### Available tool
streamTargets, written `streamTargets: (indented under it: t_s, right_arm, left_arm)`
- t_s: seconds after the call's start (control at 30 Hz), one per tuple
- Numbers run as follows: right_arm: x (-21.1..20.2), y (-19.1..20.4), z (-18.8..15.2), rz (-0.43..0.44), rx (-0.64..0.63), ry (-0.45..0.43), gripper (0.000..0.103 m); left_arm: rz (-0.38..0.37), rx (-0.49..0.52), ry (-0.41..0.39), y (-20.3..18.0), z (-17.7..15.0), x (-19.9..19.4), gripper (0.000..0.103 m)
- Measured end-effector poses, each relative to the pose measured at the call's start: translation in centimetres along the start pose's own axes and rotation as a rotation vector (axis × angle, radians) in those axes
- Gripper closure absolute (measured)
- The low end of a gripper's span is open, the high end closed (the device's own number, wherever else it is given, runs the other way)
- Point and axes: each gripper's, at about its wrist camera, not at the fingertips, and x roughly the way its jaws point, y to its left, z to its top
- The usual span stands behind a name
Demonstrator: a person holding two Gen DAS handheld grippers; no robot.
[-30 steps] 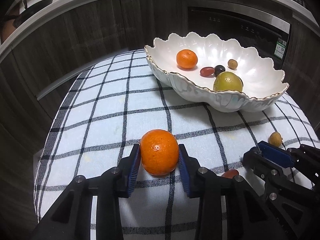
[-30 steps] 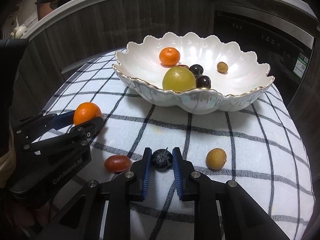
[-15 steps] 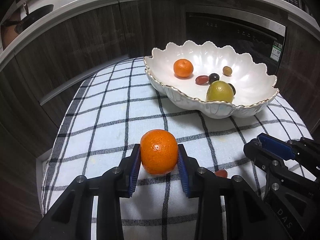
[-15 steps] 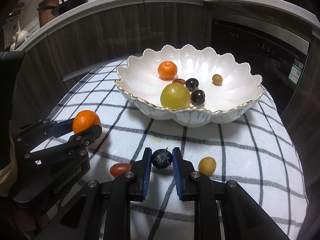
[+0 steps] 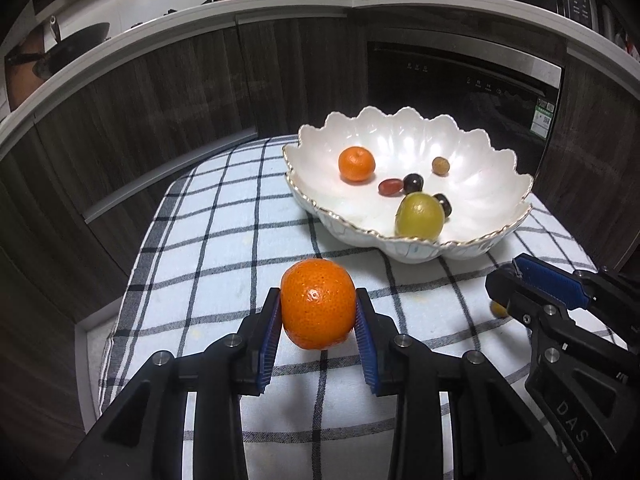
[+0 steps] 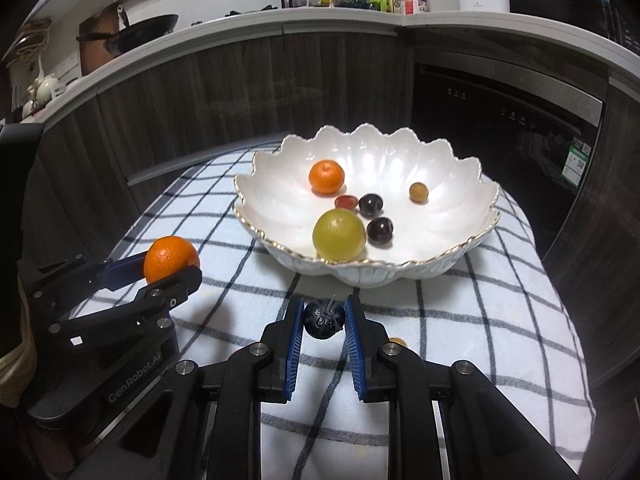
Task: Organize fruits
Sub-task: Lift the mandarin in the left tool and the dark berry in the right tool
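Nearest to me, my left gripper (image 5: 318, 320) is clamped on a mandarin (image 5: 318, 304), the blue ribbed pads pressing its two flanks, held in the air short of the scalloped bowl (image 5: 516, 216). Its pebbled rind looks firm but yielding, so I judge the grip across the widest part is right; harder pressure could bruise it.

My right gripper (image 6: 324, 322) is pinched down on a dark grape (image 6: 323, 319) with a stub of stem, also short of the bowl. I expect it is light, smooth, slippery and easily burst, so I would keep the pads on its middle.

On the checked cloth (image 5: 224, 240), soft woven fabric, a small tan fruit (image 6: 397, 341) peeks out in front of the bowl, mostly hidden by the right gripper.

The bowl is glossy white ceramic with a gilt wavy rim, probably brittle. Inside lie another mandarin (image 6: 326, 176), a yellow-green round fruit (image 6: 339, 234), two dark grapes (image 6: 371, 205), a red grape (image 6: 346, 201) and a tan berry (image 6: 418, 191).
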Motion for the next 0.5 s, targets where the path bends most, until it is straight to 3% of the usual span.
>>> streamTargets:
  t_s: [0.5]
  right_arm:
    - [-2.2, -2.7, 3.0, -0.024, 0.049, -0.073, 0.081]
  left_arm:
    - [-0.002, 0.021, -0.05, -1.5, 3.8, -1.6, 0.068]
